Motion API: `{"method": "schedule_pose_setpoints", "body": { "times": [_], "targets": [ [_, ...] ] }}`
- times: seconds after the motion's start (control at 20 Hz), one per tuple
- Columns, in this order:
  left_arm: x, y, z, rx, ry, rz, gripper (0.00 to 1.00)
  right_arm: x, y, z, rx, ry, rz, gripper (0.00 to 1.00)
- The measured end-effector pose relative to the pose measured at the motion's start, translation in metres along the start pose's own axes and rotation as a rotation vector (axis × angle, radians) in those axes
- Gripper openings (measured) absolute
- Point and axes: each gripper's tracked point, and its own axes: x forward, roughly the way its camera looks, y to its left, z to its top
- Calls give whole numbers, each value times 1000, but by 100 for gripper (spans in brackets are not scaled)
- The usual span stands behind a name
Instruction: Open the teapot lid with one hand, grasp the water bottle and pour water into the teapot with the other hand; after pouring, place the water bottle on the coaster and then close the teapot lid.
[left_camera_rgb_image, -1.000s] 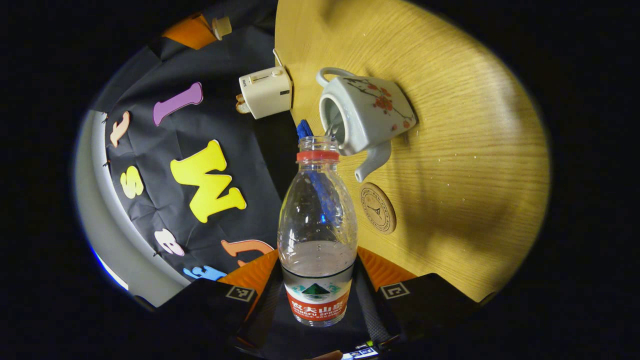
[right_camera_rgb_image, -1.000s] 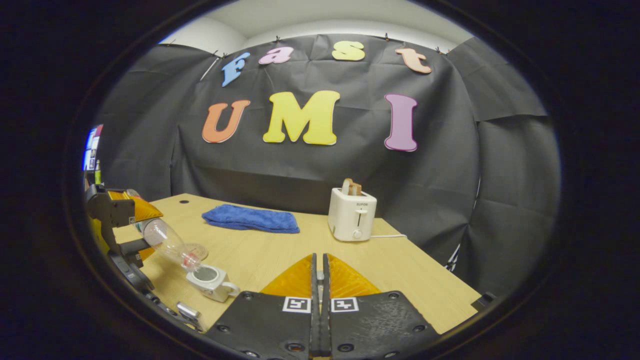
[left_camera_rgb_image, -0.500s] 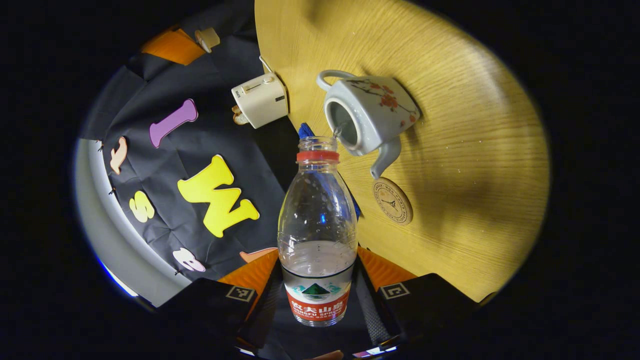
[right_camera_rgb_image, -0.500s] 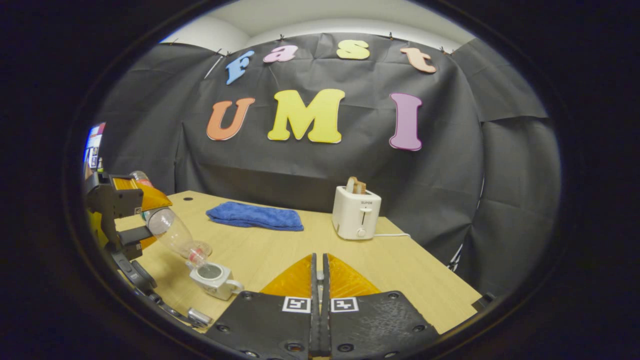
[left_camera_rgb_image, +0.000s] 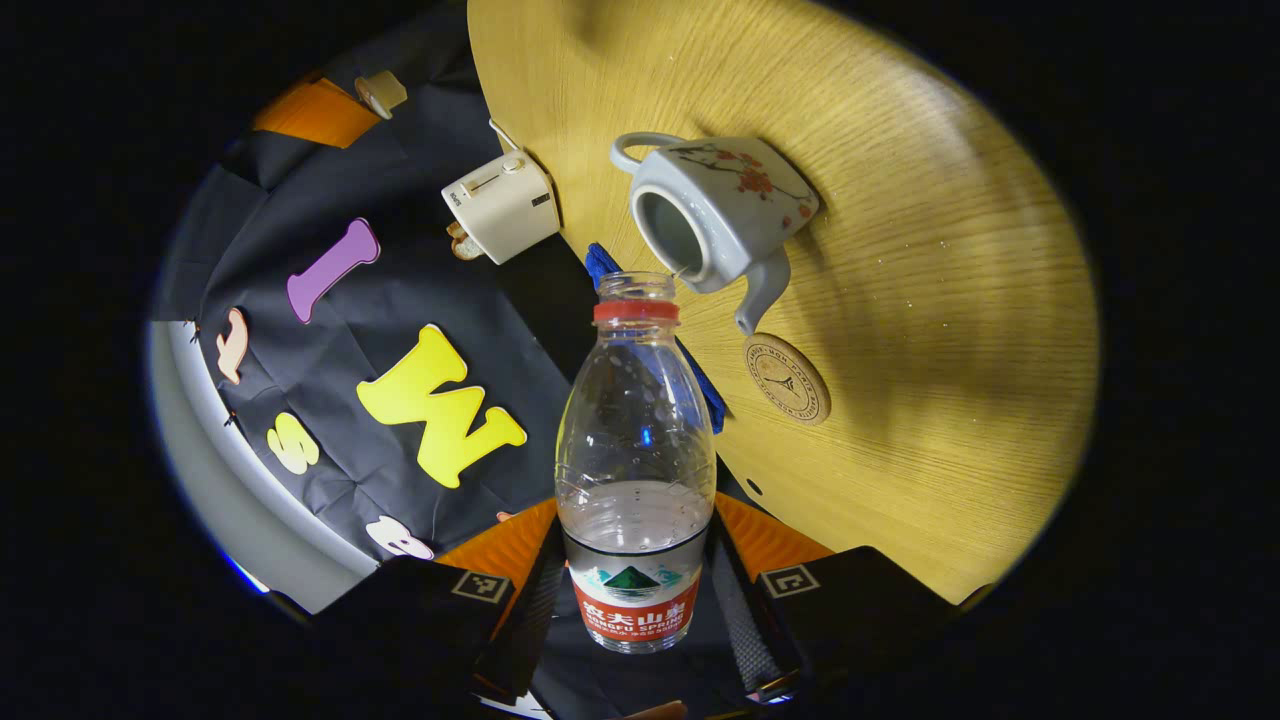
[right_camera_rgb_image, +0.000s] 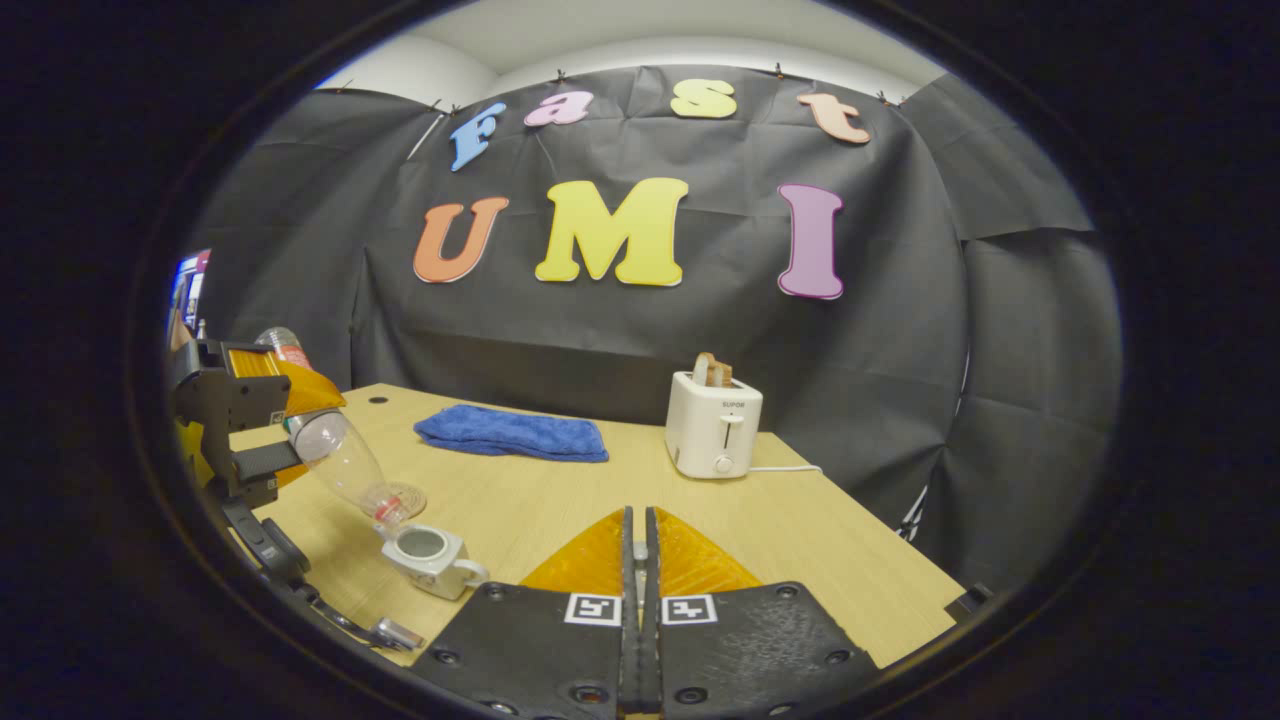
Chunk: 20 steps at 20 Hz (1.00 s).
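Observation:
My left gripper (left_camera_rgb_image: 636, 525) is shut on a clear water bottle (left_camera_rgb_image: 636, 440) with a red neck ring and no cap. The bottle is tilted down, its mouth at the open top of the white flowered teapot (left_camera_rgb_image: 715, 215). A round coaster (left_camera_rgb_image: 787, 378) lies beside the spout. In the right gripper view the tilted bottle (right_camera_rgb_image: 345, 465) slants down to the teapot (right_camera_rgb_image: 428, 555) at lower left. My right gripper (right_camera_rgb_image: 637, 530) is held up away from the pot, jaws together. In the left gripper view a small cream lid (left_camera_rgb_image: 380, 92) sits at its tip.
A white toaster (right_camera_rgb_image: 712, 430) with toast stands at the back of the wooden table (right_camera_rgb_image: 800, 560), its cord running right. A folded blue towel (right_camera_rgb_image: 512, 435) lies at the back, left of the toaster. Table edges fall away at right and front.
The left gripper has lifted the bottle's base, so the bottle tilts more steeply over the teapot. The right gripper has hardly moved.

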Motion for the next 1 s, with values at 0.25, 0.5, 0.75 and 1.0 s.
{"method": "schedule_pose_setpoints", "body": {
  "times": [0.25, 0.5, 0.75, 1.0],
  "targets": [
    [-4, 6, 3, 22, -7, 5, 76, 0, 1, 3, -5, -3, 6, 0],
    [-5, 6, 3, 29, -8, 0, 76, 0, 0, 2, -12, -2, 6, 0],
    [-3, 6, 0, 2, -21, -2, 76, 0, -2, 1, -21, 3, 0, 0],
    [0, -11, -1, -284, -66, -62, 76, 2, -5, 0, -22, 4, -15, 0]
  ]
}}
